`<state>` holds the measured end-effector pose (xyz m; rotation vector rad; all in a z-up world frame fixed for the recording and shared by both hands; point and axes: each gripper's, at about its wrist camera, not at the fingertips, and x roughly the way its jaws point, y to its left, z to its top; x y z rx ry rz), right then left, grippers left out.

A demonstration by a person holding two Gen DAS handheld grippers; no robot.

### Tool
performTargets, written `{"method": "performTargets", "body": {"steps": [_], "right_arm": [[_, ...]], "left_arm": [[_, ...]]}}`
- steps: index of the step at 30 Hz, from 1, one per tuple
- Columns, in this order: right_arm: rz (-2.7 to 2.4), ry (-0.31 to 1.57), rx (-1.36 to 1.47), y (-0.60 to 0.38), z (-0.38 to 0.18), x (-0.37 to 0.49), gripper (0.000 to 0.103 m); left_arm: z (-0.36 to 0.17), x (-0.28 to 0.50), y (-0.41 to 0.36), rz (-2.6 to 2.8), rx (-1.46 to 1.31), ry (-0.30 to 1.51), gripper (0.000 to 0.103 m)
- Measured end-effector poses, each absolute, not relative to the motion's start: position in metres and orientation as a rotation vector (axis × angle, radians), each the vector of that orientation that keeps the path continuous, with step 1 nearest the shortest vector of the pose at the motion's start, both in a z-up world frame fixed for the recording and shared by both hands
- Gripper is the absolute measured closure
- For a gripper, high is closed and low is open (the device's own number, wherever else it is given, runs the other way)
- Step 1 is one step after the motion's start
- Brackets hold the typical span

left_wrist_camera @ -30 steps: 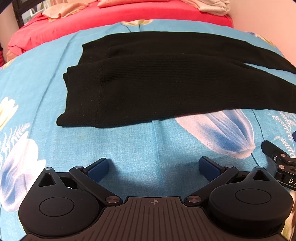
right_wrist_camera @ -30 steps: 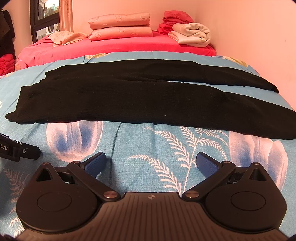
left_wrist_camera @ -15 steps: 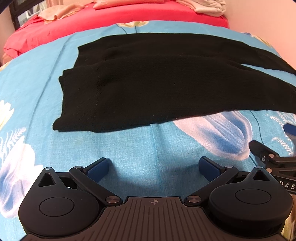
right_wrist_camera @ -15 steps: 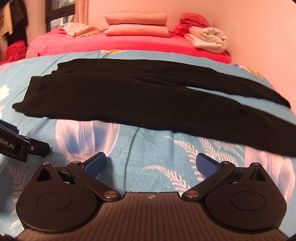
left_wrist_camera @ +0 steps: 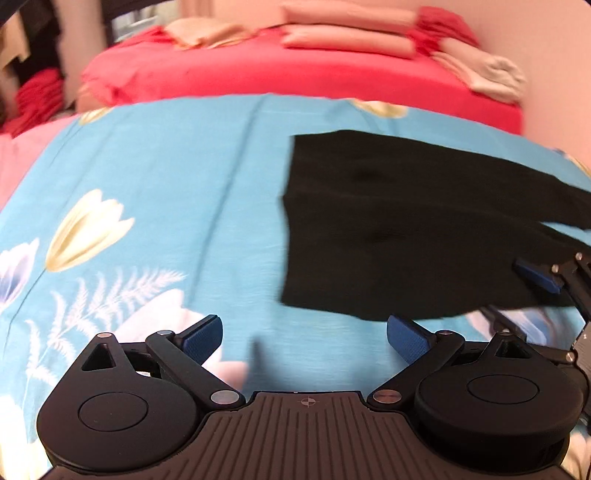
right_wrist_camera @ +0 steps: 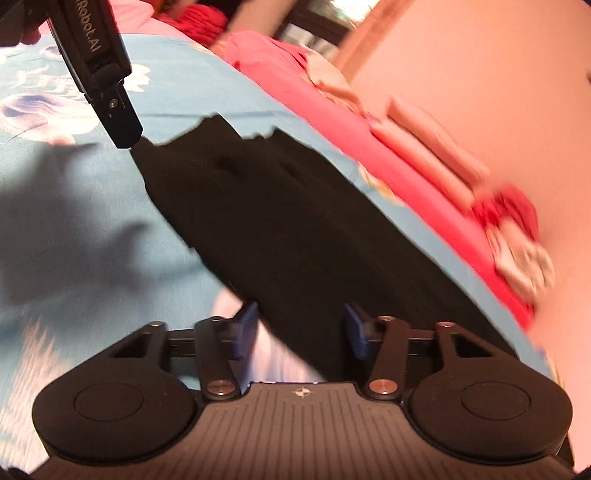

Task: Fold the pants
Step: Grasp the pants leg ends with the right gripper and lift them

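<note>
The black pants (left_wrist_camera: pixel 399 229) lie flat on the blue flowered bedsheet (left_wrist_camera: pixel 166 192); their waist end faces left in the left wrist view. My left gripper (left_wrist_camera: pixel 304 338) is open and empty, just short of the pants' near left corner. My right gripper (right_wrist_camera: pixel 299 330) is open, tilted, with the near edge of the pants (right_wrist_camera: pixel 295 229) lying between its jaws. The right gripper also shows at the right edge of the left wrist view (left_wrist_camera: pixel 554 280). The left gripper's body shows at the top left of the right wrist view (right_wrist_camera: pixel 99 70). Both views are motion-blurred.
A red mattress (left_wrist_camera: pixel 295 74) lies beyond the blue sheet, with folded pink bedding (left_wrist_camera: pixel 351 33) and towels (left_wrist_camera: pixel 484 74) stacked on it. A pink wall (right_wrist_camera: pixel 480 55) runs along the right side. Red clothes (left_wrist_camera: pixel 37 99) sit at the far left.
Both grippers have swung left toward the pants' waist end. The right gripper has tilted, moved forward over the pants' edge and partly narrowed its jaws. The left gripper stays wide open.
</note>
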<state>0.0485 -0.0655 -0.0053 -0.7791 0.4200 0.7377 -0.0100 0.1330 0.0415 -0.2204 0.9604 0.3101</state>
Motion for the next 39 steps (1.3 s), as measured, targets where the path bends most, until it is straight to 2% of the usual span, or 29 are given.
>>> {"method": "performTargets", "body": {"steps": [2,3,4,5,11,13,18,20,21,22,23,24,25,26,29,30,31,32,34,35,39], "right_arm": [[0.752,0.373,-0.800,-0.050,-0.008,0.056,0.050],[0.756,0.353,-0.809,-0.043,-0.008,0.060,0.058],[0.759,0.351,-0.808,-0.041,-0.010,0.065,0.089],[0.775,0.375,-0.793,-0.036,-0.011,0.068,0.095],[0.980,0.413,-0.714,-0.054,0.003,0.003,0.096],[0.942,0.388,-0.743,-0.055,-0.005,-0.001,0.096],[0.926,0.376,-0.635,-0.059,0.018,-0.002,0.096],[0.932,0.403,-0.675,-0.056,0.015,0.002,0.093],[0.924,0.395,-0.703,-0.052,0.013,-0.001,0.084],[0.915,0.364,-0.741,-0.050,0.010,-0.004,0.064],[0.908,0.314,-0.782,-0.045,0.008,-0.010,0.051],[0.909,0.258,-0.822,-0.042,0.002,-0.021,0.032],[0.922,0.201,-0.858,-0.035,-0.001,-0.027,0.028],[0.943,0.166,-0.883,-0.029,-0.005,-0.027,0.028],[0.985,0.125,-0.928,-0.004,-0.015,-0.025,0.041],[0.973,0.115,-0.933,0.003,-0.017,-0.022,0.048],[0.954,0.137,-0.928,0.011,-0.017,-0.014,0.078],[0.953,0.192,-0.892,0.016,-0.016,-0.005,0.095],[0.987,0.376,-0.716,0.019,-0.007,0.009,0.093],[1.047,0.388,-0.691,0.017,-0.002,-0.002,0.093],[1.062,0.245,-0.819,0.011,-0.016,-0.039,0.092]], "left_arm": [[0.035,-0.008,0.140,0.326,-0.255,0.979,0.000],[0.033,-0.007,0.142,0.329,-0.268,0.986,0.000],[0.030,-0.007,0.143,0.332,-0.278,0.991,0.000],[0.029,-0.006,0.144,0.334,-0.285,0.992,0.000],[0.036,0.001,0.139,0.330,-0.261,0.958,0.000],[0.036,0.010,0.134,0.323,-0.248,0.951,0.000],[0.032,0.019,0.129,0.305,-0.230,0.980,0.000],[0.035,0.014,0.138,0.332,-0.242,0.966,0.000],[0.037,0.011,0.142,0.345,-0.254,0.957,0.000],[0.040,0.007,0.149,0.358,-0.265,0.949,0.000],[0.041,0.005,0.153,0.372,-0.275,0.945,0.000],[0.042,0.003,0.157,0.383,-0.283,0.943,0.000],[0.042,0.002,0.160,0.392,-0.287,0.943,0.000],[0.043,0.001,0.164,0.400,-0.290,0.943,0.000],[0.044,0.000,0.171,0.423,-0.299,0.943,0.000],[0.044,-0.001,0.172,0.426,-0.303,0.940,0.000],[0.045,-0.002,0.174,0.428,-0.307,0.936,0.000],[0.045,-0.002,0.175,0.428,-0.308,0.934,0.000],[0.047,-0.002,0.178,0.435,-0.303,0.928,0.000],[0.047,-0.002,0.179,0.439,-0.300,0.924,0.000],[0.044,0.008,0.179,0.436,-0.303,0.923,0.000]]}}
